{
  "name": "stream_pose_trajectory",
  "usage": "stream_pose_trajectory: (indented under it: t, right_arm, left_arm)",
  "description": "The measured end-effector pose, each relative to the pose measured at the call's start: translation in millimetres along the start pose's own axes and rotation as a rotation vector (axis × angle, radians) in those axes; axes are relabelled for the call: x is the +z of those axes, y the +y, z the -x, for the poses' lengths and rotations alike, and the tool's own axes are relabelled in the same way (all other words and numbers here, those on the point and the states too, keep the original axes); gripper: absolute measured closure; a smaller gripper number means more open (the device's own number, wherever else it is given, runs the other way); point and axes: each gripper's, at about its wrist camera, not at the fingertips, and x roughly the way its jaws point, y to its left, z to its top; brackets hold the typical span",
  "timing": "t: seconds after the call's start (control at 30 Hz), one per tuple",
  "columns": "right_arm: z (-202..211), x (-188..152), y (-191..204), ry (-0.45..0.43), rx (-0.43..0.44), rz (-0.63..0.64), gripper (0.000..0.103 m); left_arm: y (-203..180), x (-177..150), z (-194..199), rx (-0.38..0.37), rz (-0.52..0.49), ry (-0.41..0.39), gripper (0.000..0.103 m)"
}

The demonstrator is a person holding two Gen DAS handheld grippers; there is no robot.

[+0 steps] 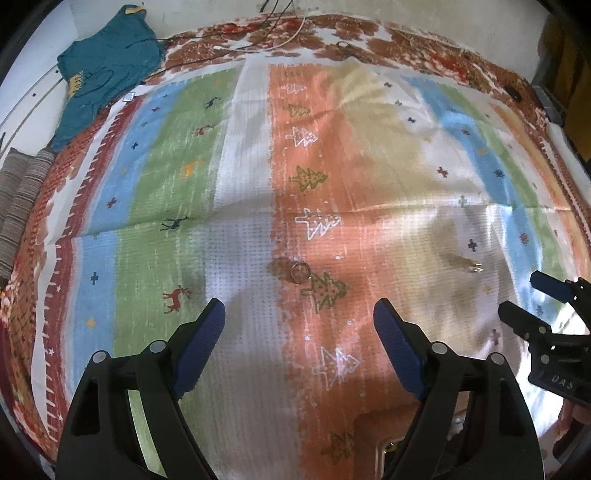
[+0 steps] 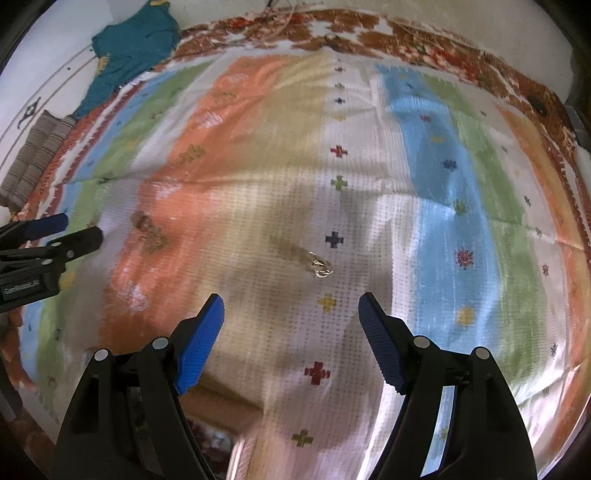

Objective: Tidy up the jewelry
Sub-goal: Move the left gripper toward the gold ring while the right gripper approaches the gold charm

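On the striped cloth [image 1: 258, 229] that covers the surface under us, two small pieces of jewelry lie loose, and we judge the task barely begun; nothing is gathered yet. We see a ring [image 1: 299, 272] on the orange stripe, just beside a green tree motif, ahead of our left gripper [image 1: 299, 325]; its jaws stand wide apart with nothing between them, and they do not touch the ring. We see a small gold piece [image 2: 320, 266], perhaps earrings or a clasp, too small to tell, lying on the pale band ahead of our right gripper [image 2: 291, 321]; those jaws are also apart and empty. The two pieces lie well apart from each other; each gripper points steeply down toward its own piece.

At the near edge a brown box [image 1: 380, 428] shows under our left gripper, partly hidden by the fingers; we guess it is where the jewelry belongs, though we cannot see inside it. What is left, in our judgement: pick up both pieces and put them away.

Around us: a teal garment [image 1: 107, 70] at the far left corner of the cloth; a folded striped fabric [image 1: 20, 199] at the left edge; thin cables [image 1: 280, 33] at the far side. None of these lies between the grippers and the jewelry; the cloth's creases and the pieces' smallness look like the only difficulty.
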Motion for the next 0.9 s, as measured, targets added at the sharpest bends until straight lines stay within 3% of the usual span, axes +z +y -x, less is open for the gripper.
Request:
stream_pose_trajectory:
  t: [0.3,0.53,0.77,0.9]
  right_arm:
    - [-26,6,-9,0.045,-0.013,-0.007,0.028]
    - [-44,11,-2,0.071,-0.022,0.005,0.028]
    - [-58,18,-4,0.091,-0.027,0.008,0.028]
    - [-66,22,-5,0.098,-0.021,0.012,0.028]
  left_arm:
    - [4,4,-26,0.023,-0.013,0.043,0.023]
    - [5,14,-41,-0.028,0.003,0.073,0.024]
    - [4,21,-59,-0.041,0.003,0.102,0.030]
    - [5,21,-70,-0.056,0.016,0.137,0.041]
